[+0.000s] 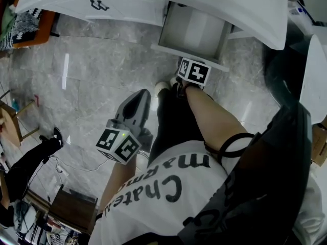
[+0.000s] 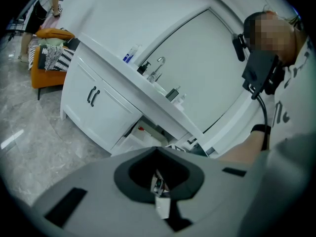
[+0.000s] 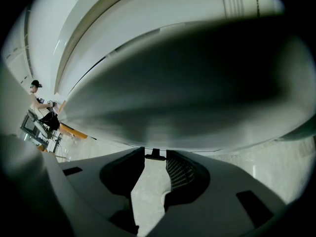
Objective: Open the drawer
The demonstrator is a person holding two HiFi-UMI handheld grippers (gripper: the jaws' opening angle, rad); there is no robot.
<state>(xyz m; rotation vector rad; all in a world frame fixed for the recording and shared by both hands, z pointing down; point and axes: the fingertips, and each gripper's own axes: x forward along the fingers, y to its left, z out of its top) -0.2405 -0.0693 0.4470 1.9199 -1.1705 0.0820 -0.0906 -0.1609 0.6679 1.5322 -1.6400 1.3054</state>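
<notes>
Pull drawer (image 1: 194,32) straight out and level, right hand-held gripper (image 3: 154,168) clamped on handle (image 3: 155,155), without twisting, left hand-held gripper (image 1: 142,98) closed, empty, held aside.

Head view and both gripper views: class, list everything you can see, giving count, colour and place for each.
cabinet: one, white, across the top of the head view
drawer: one, white, pulled out of the cabinet
door handles: two, dark, on the cabinet's doors
tap: one, silver, on the cabinet's top
chair: one, orange, beside the cabinet, a striped cloth on it
floor: one, grey marble, below the cabinet
T-shirt: one, white with dark print, on the person
left gripper: one, grey, jaws together, empty, over the floor
right gripper: one, grey, at the drawer front, jaws closed on its black handle
</notes>
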